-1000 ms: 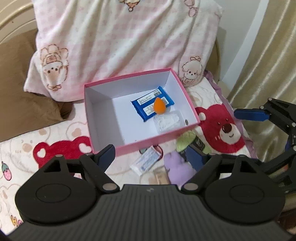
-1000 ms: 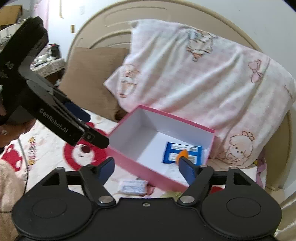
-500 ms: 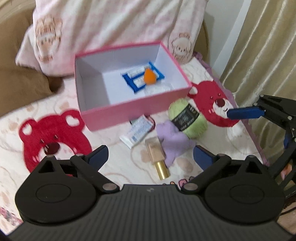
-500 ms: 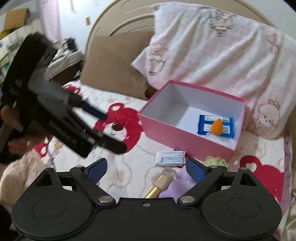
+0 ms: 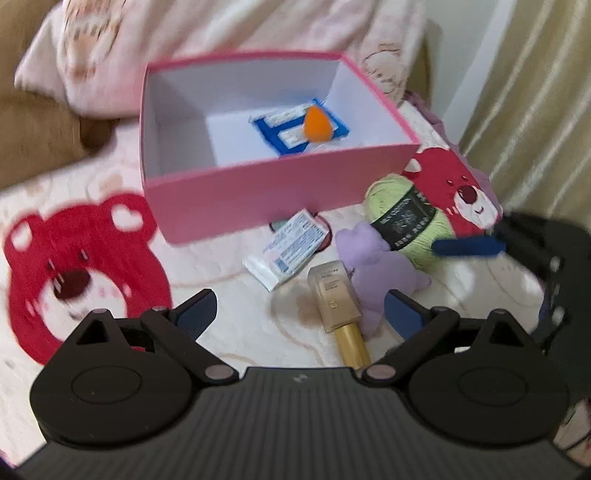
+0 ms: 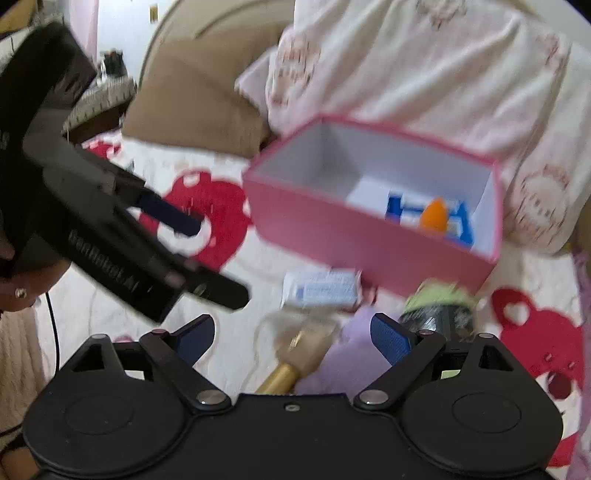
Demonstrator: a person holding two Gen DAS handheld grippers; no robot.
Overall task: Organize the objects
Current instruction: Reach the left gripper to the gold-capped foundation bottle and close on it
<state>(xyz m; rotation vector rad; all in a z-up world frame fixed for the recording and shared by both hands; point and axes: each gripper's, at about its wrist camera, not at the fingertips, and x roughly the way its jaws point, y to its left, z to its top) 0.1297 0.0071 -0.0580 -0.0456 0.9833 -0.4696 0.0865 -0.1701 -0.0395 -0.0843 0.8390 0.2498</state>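
A pink box stands on the bed and holds a blue packet and an orange sponge. In front of it lie a white packet, a beige tube with a gold cap, a purple plush and green yarn. My left gripper is open and empty, low over the tube. My right gripper is open and empty, close above the tube and plush.
The bedsheet has red bear prints. A pink pillow and a brown cushion lie behind the box. A beige curtain hangs at the right. The right gripper shows in the left wrist view, the left one in the right wrist view.
Both grippers have dropped lower and come closer to the loose objects in front of the box. Both stay open and empty. The objects have not moved.
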